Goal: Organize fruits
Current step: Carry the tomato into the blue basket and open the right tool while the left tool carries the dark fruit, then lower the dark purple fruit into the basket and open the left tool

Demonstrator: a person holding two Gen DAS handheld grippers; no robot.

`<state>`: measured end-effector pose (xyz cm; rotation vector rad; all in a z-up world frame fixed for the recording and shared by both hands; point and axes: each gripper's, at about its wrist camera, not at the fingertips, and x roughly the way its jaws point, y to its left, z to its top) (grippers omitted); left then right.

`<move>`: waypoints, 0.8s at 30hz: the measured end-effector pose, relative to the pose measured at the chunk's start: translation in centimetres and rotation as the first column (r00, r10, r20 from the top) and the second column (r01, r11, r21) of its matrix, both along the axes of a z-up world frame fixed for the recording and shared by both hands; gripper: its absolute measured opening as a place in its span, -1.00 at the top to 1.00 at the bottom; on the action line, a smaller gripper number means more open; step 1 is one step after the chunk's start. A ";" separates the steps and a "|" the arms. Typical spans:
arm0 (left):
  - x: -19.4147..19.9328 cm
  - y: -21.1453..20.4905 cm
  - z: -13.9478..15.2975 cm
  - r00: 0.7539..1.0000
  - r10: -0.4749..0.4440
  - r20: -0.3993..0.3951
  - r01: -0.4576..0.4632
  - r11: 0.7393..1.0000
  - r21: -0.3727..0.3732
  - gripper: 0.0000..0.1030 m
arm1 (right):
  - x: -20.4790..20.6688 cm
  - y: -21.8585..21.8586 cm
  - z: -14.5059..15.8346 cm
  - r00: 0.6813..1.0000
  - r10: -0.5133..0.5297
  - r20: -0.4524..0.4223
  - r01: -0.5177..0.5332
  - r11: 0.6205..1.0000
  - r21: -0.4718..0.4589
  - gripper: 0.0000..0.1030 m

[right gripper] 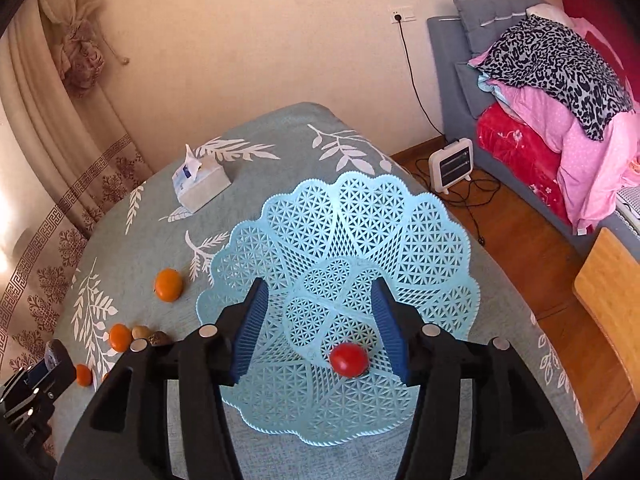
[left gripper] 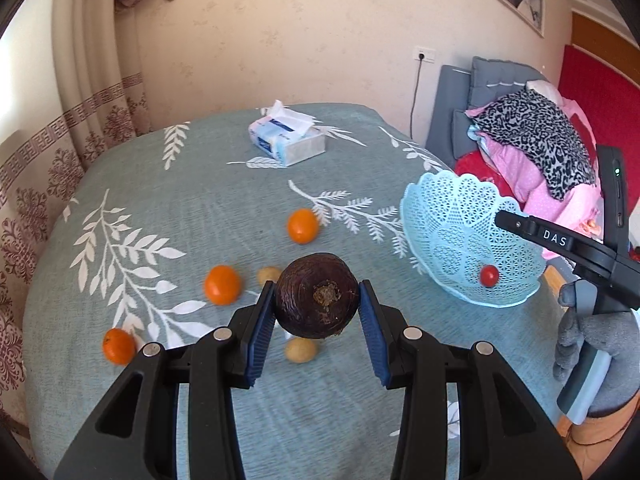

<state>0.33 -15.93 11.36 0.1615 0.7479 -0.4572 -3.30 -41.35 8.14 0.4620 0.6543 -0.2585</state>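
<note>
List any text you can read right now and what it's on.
"DAS": white letters on the right gripper, seen from the left wrist view.
Tissue pack: blue print, too blurred to read.
Basket: a small moulded mark in the bottom, too small to read.

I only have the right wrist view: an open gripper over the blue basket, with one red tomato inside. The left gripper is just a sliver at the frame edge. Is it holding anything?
Observer: Yes. The left gripper is shut on a dark round fruit, with a blue pad against each side.
Operator: Is it lifted, or resting on the cloth?
Observer: It looks lifted. A small pale fruit lies on the tablecloth and is partly hidden beneath the dark one.
</note>
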 end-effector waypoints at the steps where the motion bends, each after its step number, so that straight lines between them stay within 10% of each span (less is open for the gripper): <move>1: 0.2 -1.1 -0.2 1.000 -0.018 -0.010 0.018 1.000 0.004 0.19 | -0.3 -0.3 0.4 1.000 -0.010 0.012 0.010 1.000 0.001 -0.08; 20: 2.8 -15.8 -2.3 0.956 -0.236 -0.175 0.232 0.972 -0.041 0.18 | -4.6 -6.3 4.8 0.973 -0.157 0.171 0.140 0.984 0.111 -0.40; 24: 3.0 -15.7 -2.0 0.967 -0.205 -0.150 0.198 0.978 -0.061 -0.68 | -4.5 -5.9 4.8 0.973 -0.152 0.172 0.135 0.985 0.107 -0.50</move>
